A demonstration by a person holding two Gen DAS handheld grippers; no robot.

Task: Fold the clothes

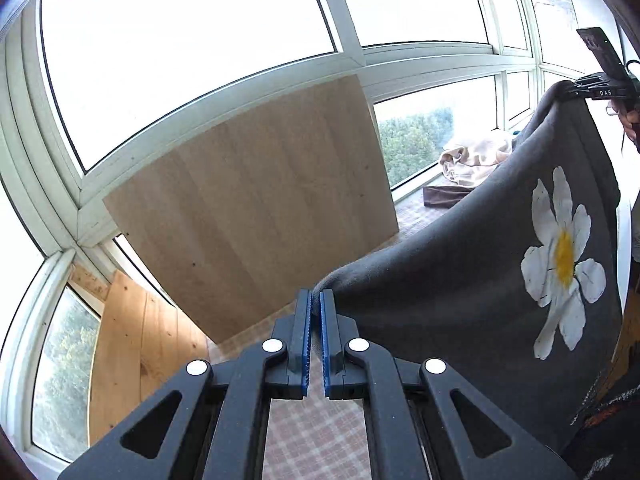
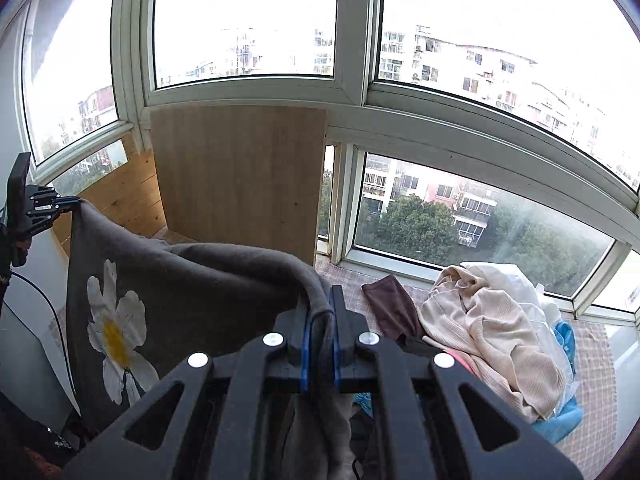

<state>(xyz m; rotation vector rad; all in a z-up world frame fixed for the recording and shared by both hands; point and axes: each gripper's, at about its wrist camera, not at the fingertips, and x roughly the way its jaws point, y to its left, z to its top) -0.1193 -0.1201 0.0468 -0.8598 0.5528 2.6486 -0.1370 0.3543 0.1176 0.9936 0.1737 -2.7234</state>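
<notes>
Hanging in the air between two grippers is a big grey top [image 1: 460,280] with a white flower [image 1: 562,260] on it. It is not flat on anything. It is spread out like a sheet, and its long top edge runs from one gripper across to the other, sagging in the middle.

Left gripper [image 1: 316,308] has its blue pads pinched tight on one corner of the top. From it, the cloth goes off to the right and up. Right gripper [image 2: 320,312] is closed on a thick fold of the same edge, and from it the cloth goes left. Both grips are just as near to the cloth, so any fold, I think, depends on bringing the two held corners together.

Behind the top stands a wood board [image 1: 256,200] against the windows [image 2: 248,20].

Only the right view shows the whole pile [image 2: 492,320] of cream, white and blue clothes on the checked cloth [image 2: 588,380] by the window, with a brown cloth [image 2: 390,300] near it. Whether those were folded, I cannot tell. Only the left view shows the whole flower, and a bit of a hand [image 1: 630,120] behind the other gripper.
</notes>
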